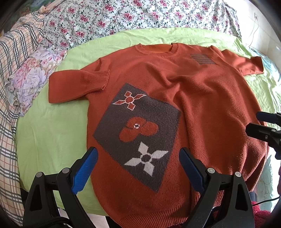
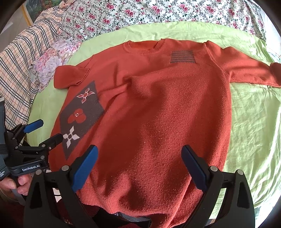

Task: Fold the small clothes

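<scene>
An orange knit sweater [image 1: 202, 105] lies face up on a light green sheet [image 1: 52, 136], collar at the far side, hem near me. It has a grey patch with flower motifs [image 1: 137, 133] and a small grey striped patch [image 1: 202, 58]. Its left sleeve [image 1: 77, 86] is folded back on itself; its right sleeve [image 2: 251, 71] lies stretched out. My left gripper [image 1: 138, 163] is open and empty above the lower left of the sweater. My right gripper [image 2: 138, 161] is open and empty above the lower middle of the sweater [image 2: 158, 114]. Each gripper shows in the other's view.
Flowered bedding [image 1: 140, 14] lies behind the sheet. A checked blanket [image 1: 10, 105] and a flowered pillow [image 1: 31, 77] lie to the left. A hand [image 2: 15, 184] holds the left gripper's handle. The bed's near edge runs under the hem.
</scene>
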